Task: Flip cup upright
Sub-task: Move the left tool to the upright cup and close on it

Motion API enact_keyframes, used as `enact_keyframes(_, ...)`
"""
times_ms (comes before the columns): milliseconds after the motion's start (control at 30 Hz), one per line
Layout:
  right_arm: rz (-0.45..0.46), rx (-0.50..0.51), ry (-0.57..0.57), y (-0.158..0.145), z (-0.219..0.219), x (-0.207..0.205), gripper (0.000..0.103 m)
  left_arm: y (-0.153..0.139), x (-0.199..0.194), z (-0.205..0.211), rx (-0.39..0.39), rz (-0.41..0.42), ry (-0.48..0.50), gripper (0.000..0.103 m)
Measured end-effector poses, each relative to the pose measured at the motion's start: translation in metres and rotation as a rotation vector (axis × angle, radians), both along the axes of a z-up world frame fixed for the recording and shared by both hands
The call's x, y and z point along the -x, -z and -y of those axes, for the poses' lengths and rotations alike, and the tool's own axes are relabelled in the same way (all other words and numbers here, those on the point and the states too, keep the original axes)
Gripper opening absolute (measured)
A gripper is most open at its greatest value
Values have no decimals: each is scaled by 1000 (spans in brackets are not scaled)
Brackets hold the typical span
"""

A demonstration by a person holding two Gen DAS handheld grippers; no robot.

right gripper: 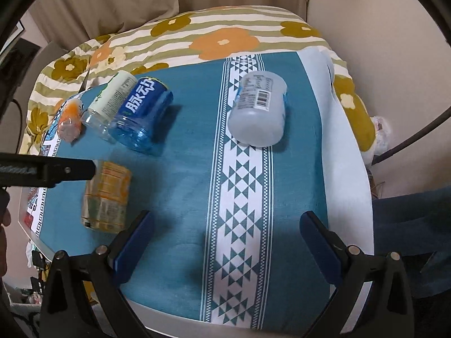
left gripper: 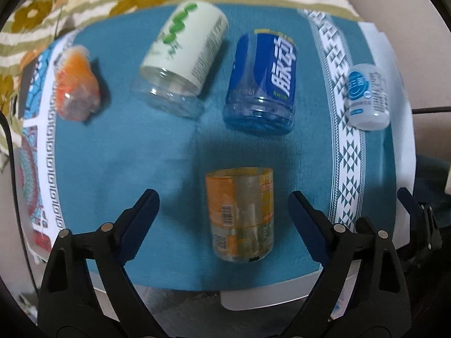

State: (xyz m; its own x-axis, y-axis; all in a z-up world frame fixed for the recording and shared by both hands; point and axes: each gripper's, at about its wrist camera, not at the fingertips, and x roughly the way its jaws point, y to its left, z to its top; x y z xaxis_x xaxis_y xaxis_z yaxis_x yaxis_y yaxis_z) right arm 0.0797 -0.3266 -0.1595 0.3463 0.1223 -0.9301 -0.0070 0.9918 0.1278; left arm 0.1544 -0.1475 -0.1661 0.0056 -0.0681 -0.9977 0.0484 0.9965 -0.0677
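Several cut-bottle cups lie on their sides on a teal cloth [left gripper: 174, 152]. An orange-labelled cup [left gripper: 241, 214] lies nearest, between the fingers of my open left gripper [left gripper: 222, 200], which hovers above it; it also shows in the right wrist view [right gripper: 105, 197]. A blue cup [left gripper: 263, 84] [right gripper: 141, 112], a white-green cup [left gripper: 183, 59] [right gripper: 110, 98] and a small orange cup [left gripper: 77, 84] [right gripper: 70, 121] lie farther back. A pale frosted cup [left gripper: 367, 97] [right gripper: 258, 109] lies on the patterned band ahead of my open, empty right gripper [right gripper: 225, 222].
The teal cloth [right gripper: 180, 186] covers a small table whose front edge [left gripper: 253, 298] is close to both grippers. A flowered bedspread [right gripper: 220, 36] lies behind it. The left gripper's arm [right gripper: 48, 170] crosses the left of the right wrist view.
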Motion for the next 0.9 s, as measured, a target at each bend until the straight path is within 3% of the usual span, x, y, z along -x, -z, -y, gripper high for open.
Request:
enact_keyframes(333, -12, -44, 6, 11, 10, -3, 102, 26, -8, 11, 12, -98, -50, 85)
enact_keyframes(500, -9, -43, 11, 12, 12, -5, 102, 35, -8, 9, 57, -138, -77, 65)
enact_keyframes(733, -5, -35, 21, 10, 15, -8, 102, 31, -4, 7, 99, -126, -73, 63)
enact_keyframes(900, 14, -24, 27, 1, 15, -6, 102, 7, 3, -3, 111, -22, -20, 63)
